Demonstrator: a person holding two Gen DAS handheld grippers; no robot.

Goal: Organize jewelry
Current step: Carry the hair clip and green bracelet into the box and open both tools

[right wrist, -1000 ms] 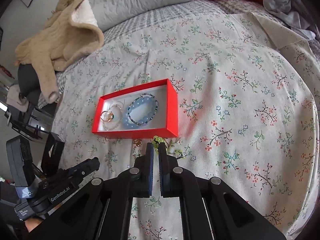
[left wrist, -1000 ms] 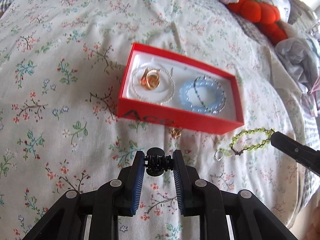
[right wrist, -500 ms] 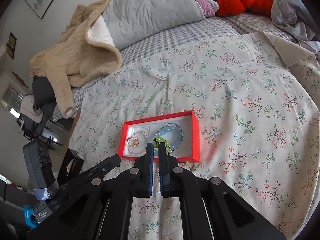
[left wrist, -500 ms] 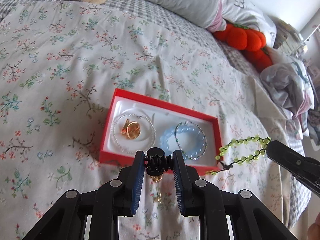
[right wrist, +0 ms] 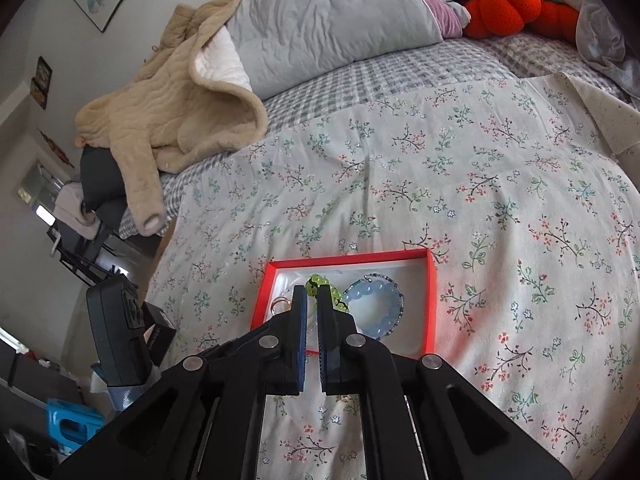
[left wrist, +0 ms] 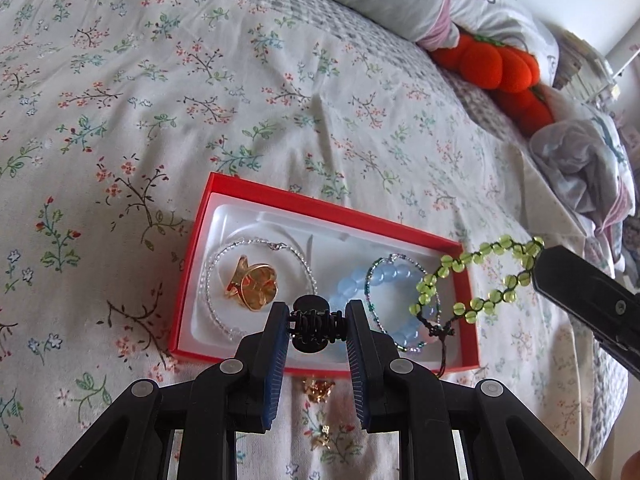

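Note:
A red jewelry box (left wrist: 256, 190) with a white liner lies on the floral bedspread; it also shows in the right wrist view (right wrist: 431, 300). Inside are a clear bead bracelet (left wrist: 298, 256), a gold ring (left wrist: 256, 288) and a blue bead bracelet (left wrist: 390, 276). My left gripper (left wrist: 317, 326) is shut on a small black hair claw clip (left wrist: 314, 322), held over the box's near edge. My right gripper (right wrist: 312, 294) is shut on a green bead bracelet (left wrist: 472, 260), which hangs over the box's right part; in the right wrist view its beads (right wrist: 316, 281) show at the fingertips.
Small gold pieces (left wrist: 318, 388) lie on the bedspread just in front of the box. A beige fleece jacket (right wrist: 168, 108), grey pillow (right wrist: 332, 20) and orange plush pumpkin (right wrist: 508, 0) lie at the head of the bed. The bed edge drops off at left, by dark furniture (right wrist: 100, 200).
Both grippers rose and moved toward the box. The green bracelet was lifted off the bedspread and now hangs over the box's right side. The clip stays held.

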